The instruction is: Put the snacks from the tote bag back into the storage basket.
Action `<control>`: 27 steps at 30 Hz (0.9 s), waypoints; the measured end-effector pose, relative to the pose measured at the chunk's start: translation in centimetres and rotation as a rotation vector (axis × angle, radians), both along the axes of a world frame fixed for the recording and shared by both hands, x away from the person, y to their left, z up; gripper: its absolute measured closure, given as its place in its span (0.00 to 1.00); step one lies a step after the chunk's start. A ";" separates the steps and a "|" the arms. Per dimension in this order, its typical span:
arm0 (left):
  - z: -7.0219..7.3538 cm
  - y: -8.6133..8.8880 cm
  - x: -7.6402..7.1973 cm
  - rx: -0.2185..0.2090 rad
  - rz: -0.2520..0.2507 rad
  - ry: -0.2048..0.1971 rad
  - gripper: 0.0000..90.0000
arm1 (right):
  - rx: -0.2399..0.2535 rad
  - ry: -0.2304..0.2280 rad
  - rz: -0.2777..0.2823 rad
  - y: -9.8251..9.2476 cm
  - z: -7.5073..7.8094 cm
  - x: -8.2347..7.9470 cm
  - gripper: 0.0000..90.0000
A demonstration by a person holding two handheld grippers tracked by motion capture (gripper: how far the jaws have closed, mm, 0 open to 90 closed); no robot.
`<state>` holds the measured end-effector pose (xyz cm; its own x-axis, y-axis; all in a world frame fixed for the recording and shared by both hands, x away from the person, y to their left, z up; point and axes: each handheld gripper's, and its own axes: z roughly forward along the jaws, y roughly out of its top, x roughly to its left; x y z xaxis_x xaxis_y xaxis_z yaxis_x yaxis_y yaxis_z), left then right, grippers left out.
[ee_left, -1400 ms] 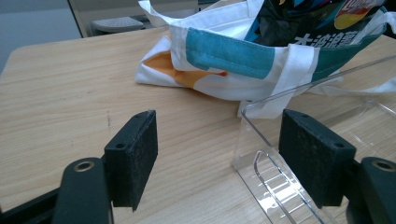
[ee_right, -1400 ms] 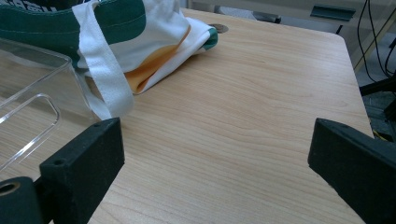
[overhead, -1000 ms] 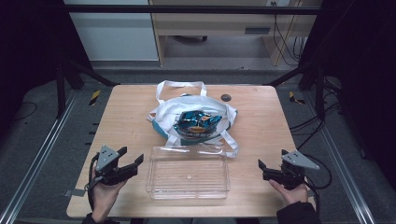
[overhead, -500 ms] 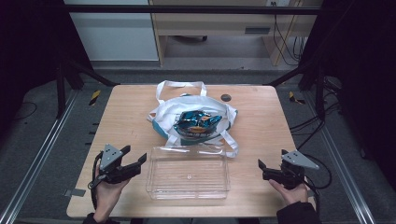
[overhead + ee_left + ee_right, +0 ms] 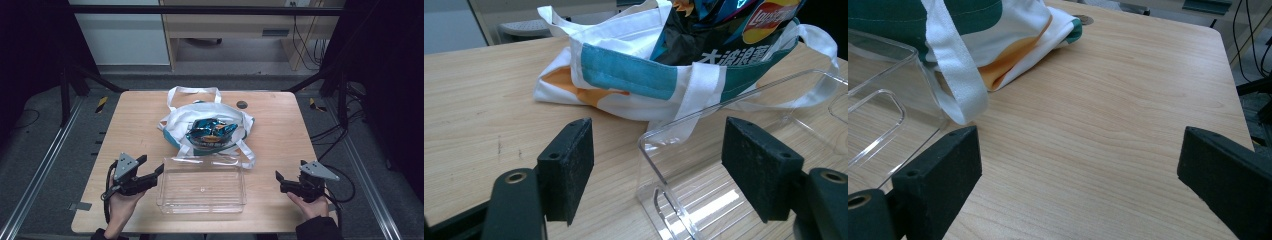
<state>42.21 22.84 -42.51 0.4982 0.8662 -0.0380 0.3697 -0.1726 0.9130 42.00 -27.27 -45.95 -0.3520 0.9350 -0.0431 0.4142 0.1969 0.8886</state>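
One wooden worktop [image 5: 140,130] carries everything. On it lies one white cloth tote bag [image 5: 176,121] with teal and orange patches, near the middle toward the far edge, and it has two white strap handles. Inside its mouth sit crisp packets [image 5: 211,131]; their exact number cannot be told, though at least one blue packet shows a brand logo. One clear plastic tray [image 5: 201,203] rests by the near edge. One small dark round disc [image 5: 242,105] lies near the far edge. Two tools are present: the left tool [image 5: 150,174] and the right tool [image 5: 278,181], each with two black jaws.
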 end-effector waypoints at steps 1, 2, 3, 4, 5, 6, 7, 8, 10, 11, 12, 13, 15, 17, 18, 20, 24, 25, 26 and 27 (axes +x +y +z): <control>0.1 -0.1 0.0 0.000 -0.002 0.000 0.31 | 0.001 -0.001 -0.002 0.0 0.0 0.0 0.05; 0.2 -0.3 0.1 0.001 -0.006 0.000 0.31 | 0.001 -0.002 -0.002 0.0 0.0 0.0 0.05; 0.2 -0.3 0.1 0.001 -0.006 0.000 0.31 | 0.001 -0.002 -0.002 0.0 0.0 0.0 0.05; 0.2 -0.3 0.1 0.000 -0.006 0.001 0.31 | 0.000 -0.002 -0.001 0.0 0.0 0.0 0.05; 0.3 -0.4 0.1 0.000 -0.007 0.002 0.31 | 0.001 -0.002 -0.001 0.0 0.0 0.0 0.05; 0.3 -0.5 0.2 -0.002 -0.008 0.001 0.31 | 0.001 -0.002 -0.001 0.0 0.0 0.0 0.05; 0.4 -0.6 0.2 -0.003 -0.009 0.003 0.31 | 0.000 -0.002 -0.001 0.0 0.0 0.0 0.05; 0.4 -0.7 0.3 -0.004 -0.011 0.004 0.31 | -0.001 -0.001 -0.001 0.0 0.0 0.0 0.05; 0.4 -0.8 0.3 -0.003 -0.013 0.005 0.32 | -0.001 -0.002 -0.001 0.0 0.0 0.0 0.05; 0.5 -0.8 0.4 -0.003 -0.013 0.007 0.32 | 0.000 -0.002 -0.001 0.0 0.0 0.0 0.05; 0.6 -0.9 0.5 -0.008 -0.013 0.008 0.32 | -0.001 -0.002 -0.002 0.0 0.0 0.0 0.05; 0.6 -0.9 0.5 -0.013 -0.015 0.011 0.32 | -0.001 -0.002 -0.002 0.0 0.0 0.0 0.05; 0.8 -1.1 0.6 -0.016 -0.019 0.011 0.32 | -0.004 -0.001 -0.002 0.0 0.0 0.1 0.05; 0.9 -1.2 0.6 -0.012 -0.022 0.007 0.32 | -0.005 -0.001 -0.004 0.0 0.0 0.1 0.05; 1.1 -1.1 0.6 -0.017 -0.021 0.004 0.32 | -0.003 -0.002 -0.005 0.0 0.0 0.1 0.05; 1.2 -1.0 0.6 -0.020 -0.020 0.003 0.32 | -0.002 -0.004 -0.006 0.0 0.0 0.0 0.05; 1.7 -1.0 0.9 -0.024 -0.021 -0.004 0.32 | -0.001 -0.003 -0.008 0.0 0.0 0.1 0.05; 1.8 -1.1 1.0 -0.024 -0.023 -0.006 0.32 | -0.001 -0.002 -0.007 0.0 0.0 0.1 0.05; 1.9 -1.1 1.0 -0.022 -0.022 -0.008 0.32 | 0.000 -0.003 -0.006 0.0 0.0 0.0 0.05; 2.0 -1.2 1.1 -0.022 -0.022 -0.010 0.32 | 0.001 -0.004 -0.006 0.0 0.0 0.0 0.05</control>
<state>43.28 21.61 -40.48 0.5177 0.8540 -0.0518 0.3565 -0.1603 0.9204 42.04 -27.22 -45.98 -0.3458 0.9373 -0.0434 0.4123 0.1933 0.8903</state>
